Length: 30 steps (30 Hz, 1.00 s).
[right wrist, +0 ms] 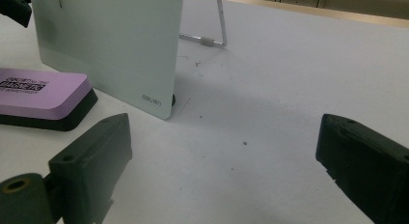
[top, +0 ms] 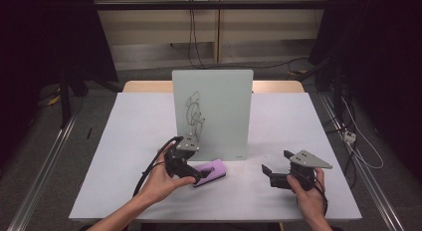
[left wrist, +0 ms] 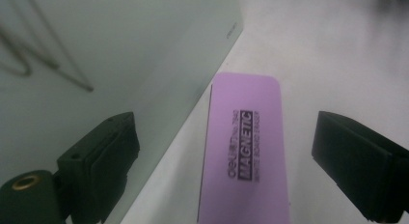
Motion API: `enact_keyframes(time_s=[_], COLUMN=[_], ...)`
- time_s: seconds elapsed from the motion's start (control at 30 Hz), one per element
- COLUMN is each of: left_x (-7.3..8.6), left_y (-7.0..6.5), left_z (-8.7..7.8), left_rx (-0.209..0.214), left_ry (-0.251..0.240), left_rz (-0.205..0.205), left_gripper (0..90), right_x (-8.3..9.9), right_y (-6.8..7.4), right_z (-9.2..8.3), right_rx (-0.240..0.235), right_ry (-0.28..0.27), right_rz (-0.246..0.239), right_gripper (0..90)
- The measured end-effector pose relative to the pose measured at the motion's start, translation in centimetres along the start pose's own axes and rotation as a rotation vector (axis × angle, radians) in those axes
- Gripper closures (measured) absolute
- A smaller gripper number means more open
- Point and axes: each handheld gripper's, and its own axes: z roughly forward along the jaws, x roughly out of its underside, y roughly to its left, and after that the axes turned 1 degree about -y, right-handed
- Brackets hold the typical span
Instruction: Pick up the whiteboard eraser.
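Purple eraser lies low and centre on the white table, right in front of the standing whiteboard. The left gripper straddles it, jaws spread, not touching; the right gripper waits open at lower right.

One purple eraser, one whiteboard, two grippers, one table.

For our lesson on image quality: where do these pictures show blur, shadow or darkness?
High view: dark room edges, evenly lit table. Left gripper view: eraser label sharp, whiteboard scribble soft. Right gripper view: near jaws blurred, the whiteboard casts a soft shadow.
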Motion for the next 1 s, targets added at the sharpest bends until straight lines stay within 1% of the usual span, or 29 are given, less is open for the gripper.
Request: enact_keyframes(time_s=[0.03, 0.1, 0.13, 0.17, 0.23, 0.27, 0.3, 0.37, 0.4, 0.43, 0.47, 0.5, 0.57, 0.63, 0.67, 0.7, 0.73, 0.77, 0.8, 0.87, 0.9, 0.93, 0.97, 1.0], left_x=[-0.2, -0.5, -0.5, -0.5, -0.4, -0.4, -0.3, -0.3, -0.4, -0.4, -0.5, -0.6, -0.7, -0.7, -0.7, -0.8, -0.7, -0.8, -0.8, -1.0, -1.0, -1.0, -1.0, -1.1], left_y=[0.0, -0.2, -0.1, -0.1, -0.1, -0.1, -0.2, -0.2, -0.3, -0.3, -0.3, -0.3, -0.4, -0.4, -0.3, -0.3, -0.3, -0.2, -0.1, -0.1, -0.1, -0.1, 0.0, 0.0], left_z=[0.3, 0.8, 1.1, 1.4, 1.9, 2.2, 2.3, 2.3, 2.2, 2.2, 2.3, 2.3, 2.5, 2.7, 2.9, 3.1, 3.3, 3.3, 3.4, 3.7, 3.8, 3.9, 4.0, 4.0], left_rx=[0.022, 0.005, 0.038, 0.048, 0.061, 0.069, 0.068, 0.073, 0.054, 0.075, 0.077, 0.088, 0.086, 0.100, 0.112, 0.121, 0.124, 0.128, 0.123, 0.129, 0.130, 0.138, 0.140, 0.148], left_ry=[0.002, 0.030, 0.035, 0.050, 0.086, 0.090, 0.118, 0.119, 0.138, 0.131, 0.139, 0.159, 0.161, 0.180, 0.202, 0.215, 0.222, 0.236, 0.237, 0.248, 0.249, 0.259, 0.261, 0.273], left_rz=[0.006, 0.014, 0.017, 0.026, 0.025, 0.018, 0.036, 0.040, 0.049, 0.043, 0.052, 0.060, 0.061, 0.065, 0.076, 0.082, 0.069, 0.078, 0.077, 0.081, 0.077, 0.078, 0.084, 0.084], left_gripper=[9.6, 11.3, 11.3, 15.9, 16.1, 16.1, 19.0, 19.8, 19.8, 20.4, 21.0, 21.5, 23.0, 24.6, 28.9, 28.9, 30.9, 31.1, 31.1, 33.5, 33.1, 32.9, 34.7, 35.6], right_x=[0.0, 0.0, 0.0, 0.0, 0.1, 0.1, 0.1, 0.1, 0.1, 0.1, 0.1, 0.1, 0.0, 0.0, 0.0, 0.0, 0.0, 0.0, 0.0, 0.1, 0.1, 0.1, 0.1, 0.1], right_y=[0.0, 0.0, 0.0, 0.0, 0.0, 0.0, 0.0, 0.1, 0.1, 0.0, 0.0, 0.0, 0.1, 0.2, 0.2, 0.2, 0.2, 0.2, 0.2, 0.1, 0.1, 0.1, 0.0, 0.1], right_z=[0.0, 0.0, 0.0, -0.1, 0.0, 0.0, 0.0, 0.0, 0.0, 0.0, 0.1, 0.1, 0.1, 0.1, 0.1, 0.1, 0.1, 0.1, 0.1, 0.1, 0.1, 0.1, 0.1, 0.1], right_rx=[0.000, -0.002, -0.002, -0.005, -0.007, -0.007, -0.009, -0.010, -0.010, -0.008, -0.007, -0.005, -0.001, -0.001, -0.004, -0.004, -0.005, -0.005, -0.005, -0.007, -0.009, -0.010, -0.010, -0.012], right_ry=[0.000, 0.000, 0.000, -0.001, -0.001, -0.001, 0.002, 0.003, 0.003, 0.003, 0.002, 0.002, -0.001, -0.002, -0.001, -0.001, 0.000, 0.000, -0.001, 0.000, 0.001, 0.003, 0.004, 0.004], right_rz=[0.000, 0.002, 0.002, 0.002, 0.005, 0.005, 0.003, 0.004, 0.004, 0.001, -0.001, -0.001, -0.001, -0.005, -0.008, -0.008, -0.009, -0.006, -0.006, -0.005, -0.005, -0.006, -0.007, -0.007], right_gripper=[5.4, 5.4, 5.4, 5.4, 5.7, 5.7, 5.8, 5.8, 5.8, 5.8, 5.9, 5.8, 6.6, 6.7, 6.7, 6.7, 6.7, 6.7, 6.8, 6.7, 6.7, 6.8, 6.7, 6.7])
